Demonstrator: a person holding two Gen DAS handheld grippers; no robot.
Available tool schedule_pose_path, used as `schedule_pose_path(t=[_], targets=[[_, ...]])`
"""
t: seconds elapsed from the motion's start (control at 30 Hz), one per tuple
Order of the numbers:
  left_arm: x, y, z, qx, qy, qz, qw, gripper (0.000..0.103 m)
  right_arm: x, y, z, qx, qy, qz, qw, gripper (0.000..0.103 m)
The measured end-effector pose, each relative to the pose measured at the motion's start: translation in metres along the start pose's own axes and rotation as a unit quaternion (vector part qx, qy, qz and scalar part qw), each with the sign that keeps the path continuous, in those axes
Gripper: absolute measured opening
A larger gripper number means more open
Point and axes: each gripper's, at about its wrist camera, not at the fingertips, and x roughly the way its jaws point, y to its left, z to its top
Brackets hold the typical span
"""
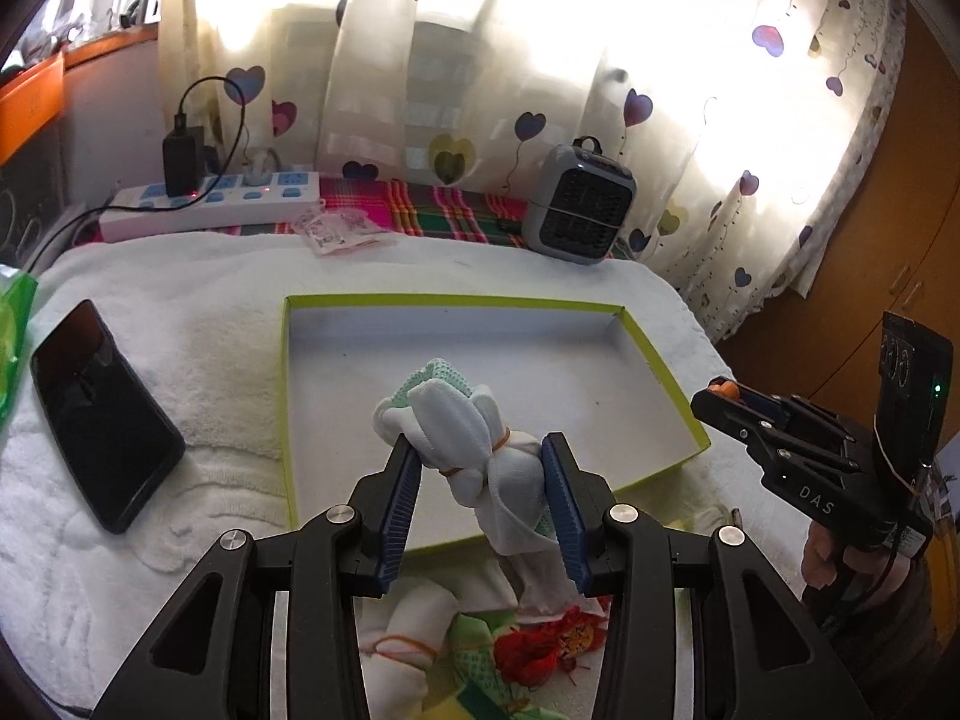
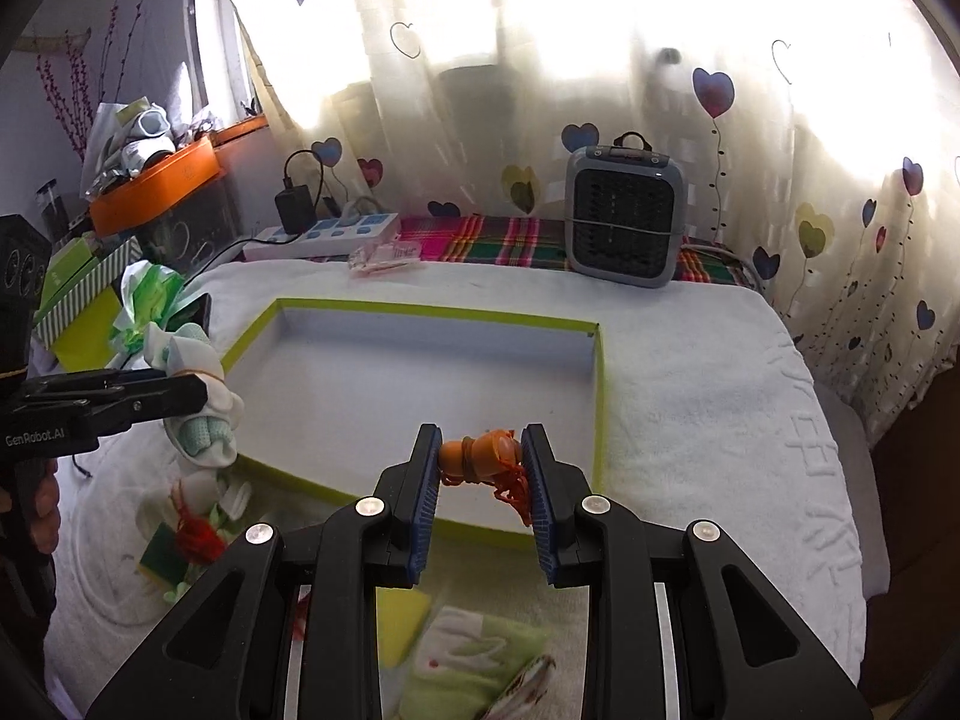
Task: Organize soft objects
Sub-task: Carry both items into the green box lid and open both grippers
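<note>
The left gripper [image 1: 483, 468] is clamping a white sock bundle [image 1: 462, 426] between its blue pads [image 1: 403, 504], one pad pressing each side; the bundle is bound with thin rubber bands, shows a mint-green dotted patch at its top, and is hanging above the near edge of the shallow box [image 1: 660, 372]. The right gripper [image 2: 480, 474] is pinching a small orange bundle [image 2: 483, 453] with loose orange threads trailing down against its right-hand pad; it is sitting over the near rim of the same green-edged, white-floored box [image 2: 591, 384].

Below the left gripper's fingers, more soft things are lying on the white towel [image 1: 198, 336]: another white rolled bundle [image 1: 414, 624] tied with an orange band, and a red woolly tangle [image 1: 534, 654] on green fabric. In the right wrist view a pale green cloth [image 2: 474, 654] is lying blurred under the gripper.

Further out, a black phone [image 1: 102, 414] is resting on the towel left of the box. Behind the box, a grey fan heater [image 1: 579, 204] and a white power strip [image 1: 210, 204] with a black charger plugged in are standing on a plaid cloth [image 1: 432, 204], before a heart-printed curtain [image 1: 690, 78].
</note>
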Motion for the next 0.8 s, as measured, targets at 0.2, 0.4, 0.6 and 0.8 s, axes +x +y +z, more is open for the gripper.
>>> schedule_pose_path(t=[0.2,0.4,0.6,0.8], targets=[[0.025,0.013,0.019,0.001,0.012,0.014,0.9998,0.04,0.031,-0.009,0.014,0.003,0.019,0.002,1.0,0.029],[0.049,0.02,0.031,0.002,0.027,0.02,0.9994,0.04,0.057,-0.016,0.026,-0.002,0.038,-0.011,0.999,0.029],[0.068,0.025,0.038,0.008,0.04,0.026,0.9988,0.04,0.078,-0.016,0.034,-0.008,0.051,-0.017,0.999,0.029],[0.081,0.031,0.041,0.006,0.05,0.028,0.9984,0.04,0.092,-0.018,0.038,-0.01,0.061,-0.019,0.998,0.029]])
